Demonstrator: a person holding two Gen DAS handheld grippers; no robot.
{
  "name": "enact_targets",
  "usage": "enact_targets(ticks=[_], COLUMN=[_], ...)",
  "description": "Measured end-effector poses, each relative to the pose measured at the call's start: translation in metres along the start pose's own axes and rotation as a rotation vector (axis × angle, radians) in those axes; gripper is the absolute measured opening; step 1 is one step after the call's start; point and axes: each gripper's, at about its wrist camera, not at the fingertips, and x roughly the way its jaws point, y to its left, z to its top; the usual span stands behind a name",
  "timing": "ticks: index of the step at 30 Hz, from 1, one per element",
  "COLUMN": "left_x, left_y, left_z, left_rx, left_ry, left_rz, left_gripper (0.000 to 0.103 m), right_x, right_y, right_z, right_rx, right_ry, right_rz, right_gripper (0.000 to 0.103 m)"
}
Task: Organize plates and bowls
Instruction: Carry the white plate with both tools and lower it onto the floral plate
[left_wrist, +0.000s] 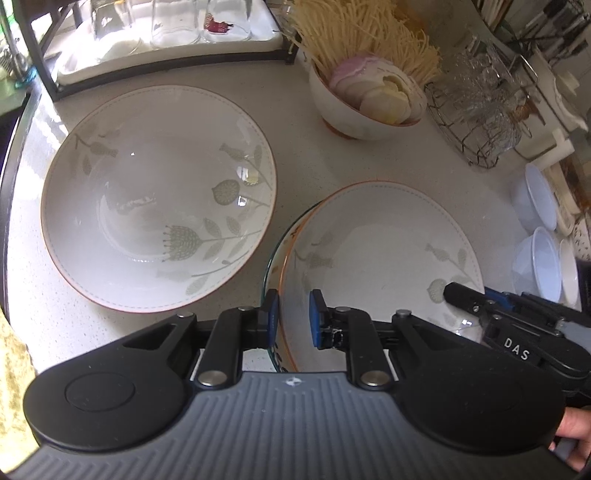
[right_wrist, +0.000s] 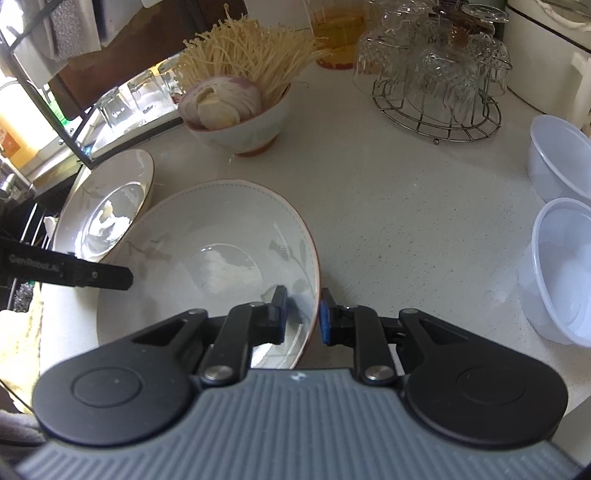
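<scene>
A white bowl with a leaf pattern (left_wrist: 384, 251) is gripped by both claws at once, on the speckled pale surface (right_wrist: 406, 206). The left claw (left_wrist: 293, 319) is narrowed on the bowl's left rim, one blue pad outside the wall and one inside. In that view a clear glass edge runs just outside the rim, so the bowl appears to sit within a glass dish; whether the pads pinch both I cannot tell. The right claw (right_wrist: 303, 314) is narrowed on the opposite rim in the same way, one pad inside, one outside.

Just beside it, to the left, lies a second patterned bowl (left_wrist: 159, 199), wide and shallow, resting apart from the held one. Behind them stands a smaller bowl of sliced onion and enoki mushrooms (right_wrist: 236, 110). Near it is a wire rack of upturned glasses (right_wrist: 436, 81). To the right sit translucent plastic tubs (right_wrist: 561, 266). A dark-framed tray of glass tumblers (left_wrist: 166, 33) occupies the far left.
</scene>
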Motion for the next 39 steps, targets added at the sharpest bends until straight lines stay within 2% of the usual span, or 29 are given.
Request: enact_targets(ticks=[9,16,24,33,39], left_x=[-0.014,-0.040,-0.094,-0.155,-0.187], left_y=[0.011,0.010,-0.004,-0.014,-0.015], left_z=[-0.006,-0.011,-0.014,-0.024,-0.041], left_rx=[-0.031,0.011,0.105,0.165,0.195], left_ry=[-0.039,-0.113,-0.234,-0.338,-0.378], left_rz=[-0.044,-0.046,-0.040,-0.121,-0.148], left_gripper=[0.023,0.024,0.024,0.030,0.030], right_x=[0.001,-0.015,-0.061,-0.121,-0.152], right_y=[0.002,0.004,0.022,0.048,0.069], right_z=[0.002,0.004,0.013,0.017,0.001], right_rx=[0.031,0.077,0.086,0.102,0.099], right_ry=[0.007,-0.039,-0.164,-0.292,-0.335], right_rz=[-0.021,-0.045,-0.041,-0.008,-0.034], right_gripper=[0.023,0.023,0.023,0.023,0.023])
